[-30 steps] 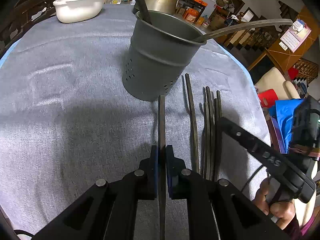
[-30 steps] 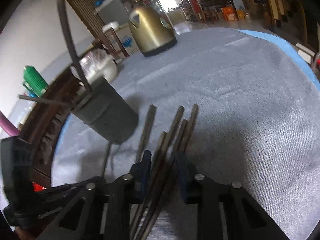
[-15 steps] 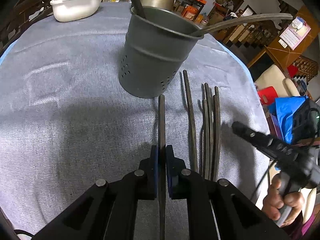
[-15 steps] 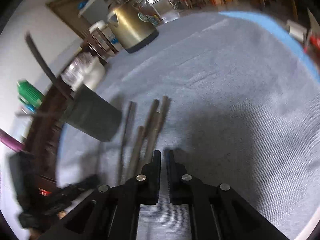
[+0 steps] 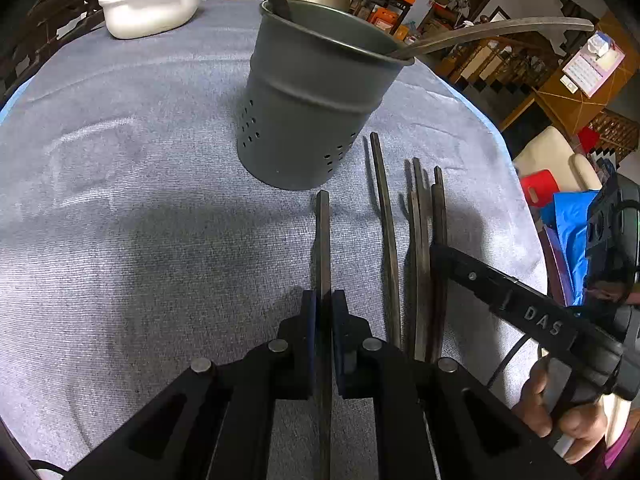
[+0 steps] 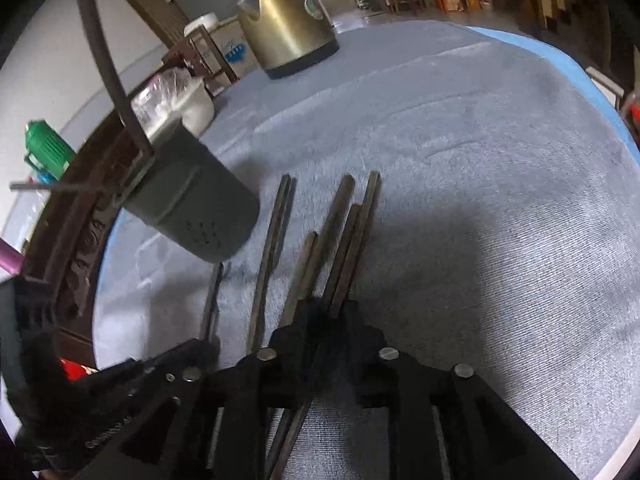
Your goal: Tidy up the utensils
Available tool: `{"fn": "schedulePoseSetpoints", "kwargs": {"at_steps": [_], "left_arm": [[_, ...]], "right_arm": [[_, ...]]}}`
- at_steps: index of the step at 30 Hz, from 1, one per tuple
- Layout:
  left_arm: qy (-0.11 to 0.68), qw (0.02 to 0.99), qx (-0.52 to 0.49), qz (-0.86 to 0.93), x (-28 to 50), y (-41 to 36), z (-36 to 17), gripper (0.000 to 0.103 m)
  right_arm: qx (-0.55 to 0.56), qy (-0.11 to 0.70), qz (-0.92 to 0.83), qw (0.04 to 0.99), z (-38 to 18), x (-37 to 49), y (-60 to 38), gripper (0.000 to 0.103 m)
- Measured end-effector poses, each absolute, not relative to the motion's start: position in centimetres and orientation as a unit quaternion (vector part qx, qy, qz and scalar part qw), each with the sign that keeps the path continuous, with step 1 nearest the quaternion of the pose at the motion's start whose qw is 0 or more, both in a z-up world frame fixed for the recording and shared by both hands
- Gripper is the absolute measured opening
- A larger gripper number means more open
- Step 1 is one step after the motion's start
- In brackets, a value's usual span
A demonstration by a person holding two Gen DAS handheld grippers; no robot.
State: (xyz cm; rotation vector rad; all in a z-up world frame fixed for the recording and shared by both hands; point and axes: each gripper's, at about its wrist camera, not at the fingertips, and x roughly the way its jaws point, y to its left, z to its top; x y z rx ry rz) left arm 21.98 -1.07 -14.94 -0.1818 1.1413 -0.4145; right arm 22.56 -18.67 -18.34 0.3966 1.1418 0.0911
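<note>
Both wrist views angle down closely, sharing the grey holder.

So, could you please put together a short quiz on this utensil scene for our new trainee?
1. True or false: the left gripper is shut on a single chopstick.
2. Where do the loose chopsticks lie relative to the grey holder in the left wrist view? A) to its right, on the cloth B) inside it C) behind it
3. Fill in: the gold object behind the holder is a ____.

Key: 1 true; 2 A; 3 kettle.
</note>
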Motion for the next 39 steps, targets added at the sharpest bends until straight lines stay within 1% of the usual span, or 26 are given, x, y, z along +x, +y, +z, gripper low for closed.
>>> {"fn": "schedulePoseSetpoints", "kwargs": {"at_steps": [10, 16, 21, 23, 25, 29, 32, 33, 36, 39], "left_arm": [[0.537, 0.815, -0.092, -0.197, 22.2, -0.6, -15.1, 0.008], [0.536, 0.816, -0.092, -0.198, 22.1, -0.5, -15.0, 0.008], [0.536, 0.815, -0.092, -0.200, 22.1, -0.4, -15.0, 0.008], [0.535, 0.816, -0.092, -0.200, 22.1, -0.4, -15.0, 0.008], [0.534, 0.817, -0.091, -0.199, 22.0, -0.5, -14.9, 0.008], [0.533, 0.818, -0.088, -0.198, 21.9, -0.6, -14.9, 0.007], [0.533, 0.818, -0.088, -0.199, 21.9, -0.6, -14.9, 0.007], [0.533, 0.818, -0.089, -0.200, 21.9, -0.6, -14.9, 0.008], [0.533, 0.817, -0.090, -0.201, 22.1, -0.6, -15.0, 0.007], [0.533, 0.816, -0.092, -0.203, 22.1, -0.5, -15.0, 0.007]], "right_arm": [[0.169, 0.531, 0.045, 0.829, -17.9, 21.1, -20.3, 0.019], [0.220, 0.522, 0.055, 0.823, -17.6, 19.5, -23.2, 0.019], [0.230, 0.521, 0.041, 0.821, -17.6, 18.8, -24.9, 0.019], [0.258, 0.519, 0.052, 0.813, -17.4, 19.1, -25.4, 0.021], [0.265, 0.509, 0.054, 0.817, -17.1, 19.5, -25.3, 0.021], [0.218, 0.521, 0.034, 0.825, -17.2, 21.0, -23.8, 0.021], [0.205, 0.526, 0.029, 0.825, -17.8, 21.8, -23.0, 0.021], [0.200, 0.526, 0.031, 0.826, -17.7, 21.9, -22.6, 0.019], [0.211, 0.540, 0.090, 0.810, -18.3, 22.3, -21.3, 0.019], [0.227, 0.533, 0.085, 0.811, -18.4, 22.2, -21.9, 0.020]]}}
